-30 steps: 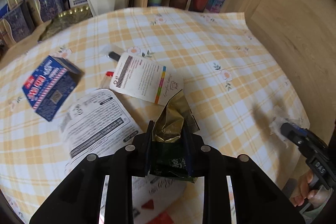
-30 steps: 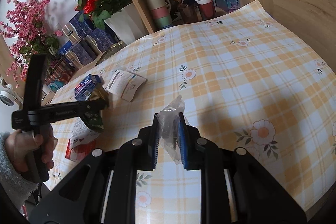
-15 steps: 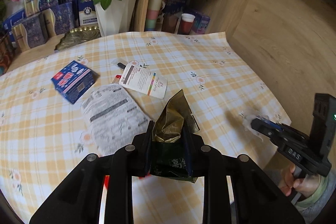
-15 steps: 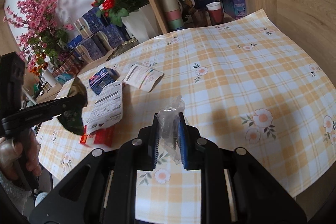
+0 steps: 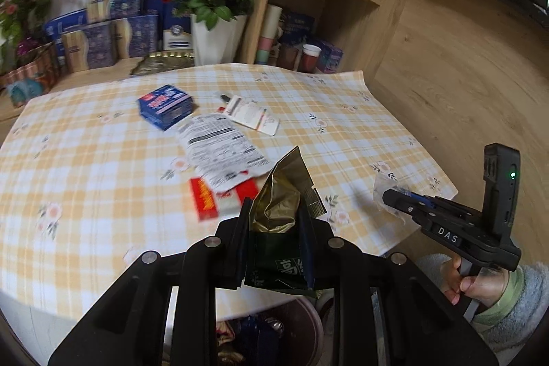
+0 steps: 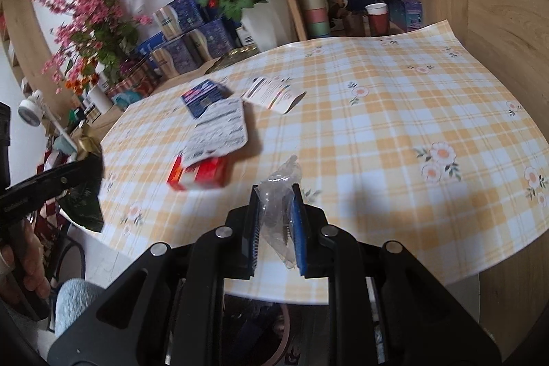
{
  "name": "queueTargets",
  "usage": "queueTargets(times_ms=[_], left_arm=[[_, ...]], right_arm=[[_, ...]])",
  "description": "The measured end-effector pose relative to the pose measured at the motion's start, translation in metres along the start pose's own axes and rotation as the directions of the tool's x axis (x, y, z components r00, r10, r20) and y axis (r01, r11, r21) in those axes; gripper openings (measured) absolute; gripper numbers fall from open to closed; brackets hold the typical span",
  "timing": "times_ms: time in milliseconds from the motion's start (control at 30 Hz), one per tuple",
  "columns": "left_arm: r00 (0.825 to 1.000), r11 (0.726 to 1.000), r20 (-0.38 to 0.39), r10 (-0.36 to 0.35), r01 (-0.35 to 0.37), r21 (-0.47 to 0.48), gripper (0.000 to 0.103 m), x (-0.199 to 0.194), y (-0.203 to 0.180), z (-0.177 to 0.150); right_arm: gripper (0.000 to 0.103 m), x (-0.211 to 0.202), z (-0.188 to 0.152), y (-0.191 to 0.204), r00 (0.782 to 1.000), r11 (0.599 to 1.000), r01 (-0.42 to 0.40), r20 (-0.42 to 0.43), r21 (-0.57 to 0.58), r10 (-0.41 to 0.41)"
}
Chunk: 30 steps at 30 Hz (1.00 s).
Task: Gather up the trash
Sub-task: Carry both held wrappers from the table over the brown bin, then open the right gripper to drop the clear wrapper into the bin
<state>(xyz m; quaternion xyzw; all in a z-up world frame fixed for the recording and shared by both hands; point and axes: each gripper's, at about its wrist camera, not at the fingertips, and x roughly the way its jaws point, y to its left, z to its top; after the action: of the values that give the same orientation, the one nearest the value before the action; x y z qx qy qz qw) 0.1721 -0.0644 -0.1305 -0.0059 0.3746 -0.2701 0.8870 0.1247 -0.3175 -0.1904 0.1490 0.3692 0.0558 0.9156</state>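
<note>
Both your grippers have pulled back past the worktop edge: left gripper clamps the gold-green wrapper, right gripper pinches the clear plastic scrap

1. We saw our left gripper clamped on a gold-and-green wrapper.
2. Our right gripper pinched clear plastic near the checked tablecloth's edge.
</note>
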Motion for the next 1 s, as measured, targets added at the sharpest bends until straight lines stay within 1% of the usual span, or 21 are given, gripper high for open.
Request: queueTargets(times_ms=[100, 267, 433, 567, 700, 800, 1000], left_arm=[[1.0, 0.999, 0.011, 0.008, -0.007, -0.036, 0.024, -0.02, 0.006, -0.02], [0.999, 0.997, 0.029, 0.038, -0.036, -0.065, 0.024, -0.048, 0.015, -0.049], [0.997, 0.992, 0.041, 0.059, -0.055, -0.11, 0.024, -0.071, 0.025, -0.08], [0.996, 0.988, 0.04, 0.076, -0.07, -0.138, 0.024, -0.078, 0.031, -0.104], [0.996, 0.983, 0.023, 0.084, -0.079, -0.163, 0.024, -0.082, 0.036, -0.124], [0.995, 0.983, 0.024, 0.095, -0.09, -0.162, 0.024, -0.086, 0.038, -0.134], [0.991, 0.982, 0.051, 0.125, -0.116, -0.148, 0.024, -0.093, 0.036, -0.15]], right_arm=[[0.02, -0.003, -0.013, 0.008, 1.0, 1.0, -0.011, -0.015, -0.011, 0.011], [0.02, -0.008, -0.034, 0.024, 0.999, 0.998, -0.032, -0.034, -0.045, 0.03], [0.02, -0.005, -0.06, 0.043, 0.996, 0.994, -0.05, -0.079, -0.096, 0.042], [0.02, -0.001, -0.079, 0.054, 0.992, 0.99, -0.068, -0.113, -0.12, 0.055], [0.02, 0.005, -0.101, 0.064, 0.986, 0.987, -0.086, -0.154, -0.139, 0.065], [0.02, 0.011, -0.113, 0.069, 0.98, 0.984, -0.099, -0.185, -0.146, 0.071], [0.02, 0.023, -0.13, 0.083, 0.97, 0.975, -0.131, -0.226, -0.182, 0.088]])
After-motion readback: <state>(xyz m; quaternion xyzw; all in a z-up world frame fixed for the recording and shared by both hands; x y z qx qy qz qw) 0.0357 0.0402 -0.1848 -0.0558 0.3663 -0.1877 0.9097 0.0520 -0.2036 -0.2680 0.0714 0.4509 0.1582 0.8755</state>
